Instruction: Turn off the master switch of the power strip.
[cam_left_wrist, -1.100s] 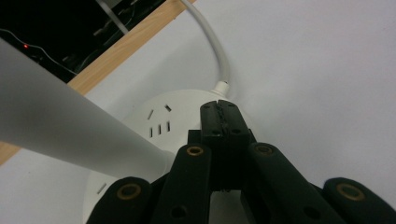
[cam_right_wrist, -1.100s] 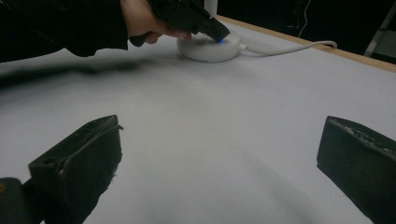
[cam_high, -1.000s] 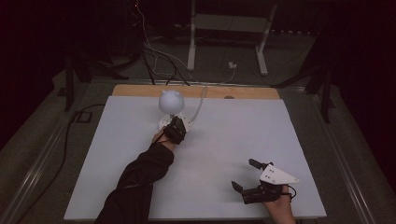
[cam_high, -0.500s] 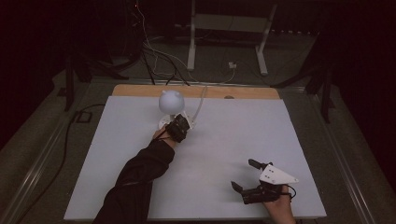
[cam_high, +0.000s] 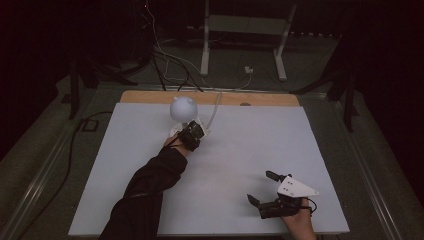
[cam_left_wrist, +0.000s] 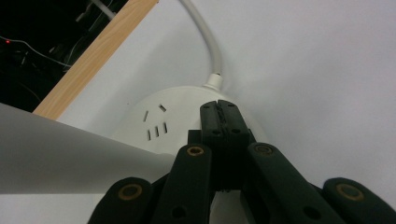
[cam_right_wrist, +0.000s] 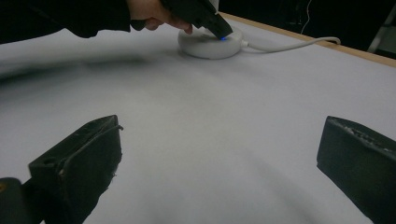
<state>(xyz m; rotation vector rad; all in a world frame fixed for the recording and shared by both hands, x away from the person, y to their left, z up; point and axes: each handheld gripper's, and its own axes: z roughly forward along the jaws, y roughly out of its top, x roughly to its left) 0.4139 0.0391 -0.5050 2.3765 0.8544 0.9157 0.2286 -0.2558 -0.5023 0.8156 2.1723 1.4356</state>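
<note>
Where the high view looks down, a white table (cam_high: 150, 165) fills the middle, a wooden strip (cam_high: 260, 99) along its 12 o'clock edge; a white globe (cam_high: 183, 108) stands at about 11 o'clock from centre; the left gripper (cam_high: 196, 131) lies just at the globe's 5 o'clock, a dark sleeve (cam_high: 150, 185) running back toward 7 o'clock; a white cord (cam_high: 216, 111) leaves toward 12 o'clock; the right gripper (cam_high: 262, 188) rests at 4 o'clock, well apart from the globe, jaws spread wide, nothing between them.

Left gripper view: left gripper (cam_left_wrist: 222, 116), jaws pressed together tip to tip, holding nothing, tips touching the top of a round white base (cam_left_wrist: 177, 121) near its 1 o'clock rim; socket slots (cam_left_wrist: 155, 123) at 10 o'clock of the tips; cord (cam_left_wrist: 208, 42) entering the base at 12 o'clock; strip (cam_left_wrist: 93, 56) at 10 o'clock.

Right gripper view: right gripper (cam_right_wrist: 219, 163), jaws far apart at 8 and 4 o'clock, bare table (cam_right_wrist: 210, 116) between; base (cam_right_wrist: 210, 44) at 12 o'clock, left gripper (cam_right_wrist: 212, 23) tips on it beside a small blue light (cam_right_wrist: 223, 38); hand (cam_right_wrist: 154, 11) at 11 o'clock; cord (cam_right_wrist: 294, 45) toward 2 o'clock.
</note>
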